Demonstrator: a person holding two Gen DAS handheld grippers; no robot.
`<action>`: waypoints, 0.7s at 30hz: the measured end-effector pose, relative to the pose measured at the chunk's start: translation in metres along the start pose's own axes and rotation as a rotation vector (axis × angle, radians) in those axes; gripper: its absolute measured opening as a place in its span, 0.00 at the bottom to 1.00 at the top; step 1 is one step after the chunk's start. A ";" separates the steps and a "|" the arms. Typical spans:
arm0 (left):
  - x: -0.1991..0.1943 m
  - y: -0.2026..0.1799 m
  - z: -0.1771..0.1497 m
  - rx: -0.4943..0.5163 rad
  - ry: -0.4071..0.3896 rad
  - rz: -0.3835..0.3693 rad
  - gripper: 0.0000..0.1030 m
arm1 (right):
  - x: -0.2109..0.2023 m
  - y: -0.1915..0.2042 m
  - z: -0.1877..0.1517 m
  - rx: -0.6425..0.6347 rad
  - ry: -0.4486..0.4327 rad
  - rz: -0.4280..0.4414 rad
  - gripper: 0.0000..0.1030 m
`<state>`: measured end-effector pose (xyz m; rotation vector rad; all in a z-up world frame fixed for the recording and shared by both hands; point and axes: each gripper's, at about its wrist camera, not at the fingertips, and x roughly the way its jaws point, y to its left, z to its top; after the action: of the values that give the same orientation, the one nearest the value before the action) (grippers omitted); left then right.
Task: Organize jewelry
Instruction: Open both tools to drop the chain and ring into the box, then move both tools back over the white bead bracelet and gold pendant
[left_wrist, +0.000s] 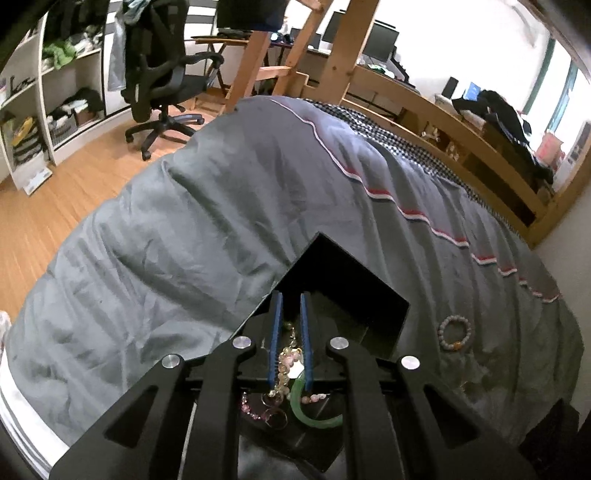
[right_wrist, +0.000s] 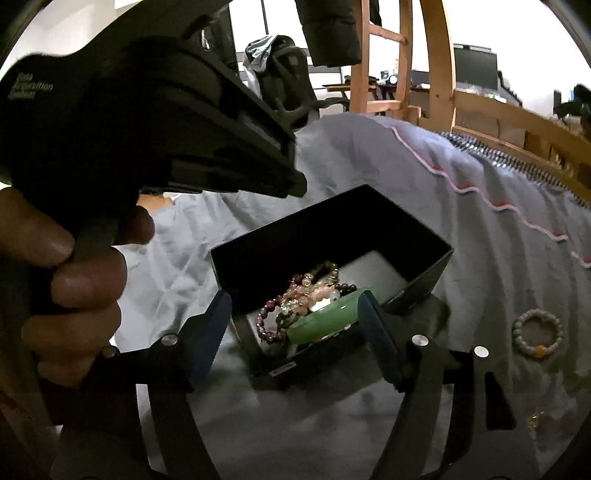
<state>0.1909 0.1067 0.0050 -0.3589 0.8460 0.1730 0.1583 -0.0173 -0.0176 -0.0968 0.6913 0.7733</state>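
Observation:
A black open box (right_wrist: 424, 258) sits on the grey duvet and holds several bead bracelets (right_wrist: 295, 299). A green bangle (right_wrist: 321, 321) leans on its near wall. My right gripper (right_wrist: 295, 328) stands open and wide just before that wall. The bangle is between its fingers, close to the right pad, and it is not gripped. In the left wrist view my left gripper (left_wrist: 290, 328) hovers over the box (left_wrist: 369, 280). Its blue pads are all but shut and nothing is between them. The bangle (left_wrist: 314, 417) and beads (left_wrist: 284, 365) lie below it. A pale bead bracelet (right_wrist: 537, 332) lies on the duvet to the right, also in the left wrist view (left_wrist: 455, 332).
A hand (right_wrist: 74, 288) holds the left gripper's black body (right_wrist: 147, 122) above and left of the box. A small gold piece (right_wrist: 535, 419) lies on the duvet (left_wrist: 184, 240). A wooden bed rail (left_wrist: 461, 125) runs along the far side, with an office chair (left_wrist: 162, 74) and shelves beyond.

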 end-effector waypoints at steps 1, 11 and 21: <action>-0.002 0.001 0.000 -0.003 -0.008 0.004 0.19 | -0.003 -0.002 0.000 0.003 -0.012 -0.011 0.83; -0.018 -0.006 0.002 0.008 -0.098 -0.005 0.94 | -0.019 -0.050 0.003 0.110 -0.049 -0.175 0.96; -0.002 -0.029 -0.011 0.061 -0.068 -0.092 0.94 | -0.041 -0.110 -0.002 0.216 -0.015 -0.414 0.96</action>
<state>0.1903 0.0762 0.0069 -0.3323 0.7644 0.0732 0.2100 -0.1224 -0.0127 -0.0355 0.7070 0.3003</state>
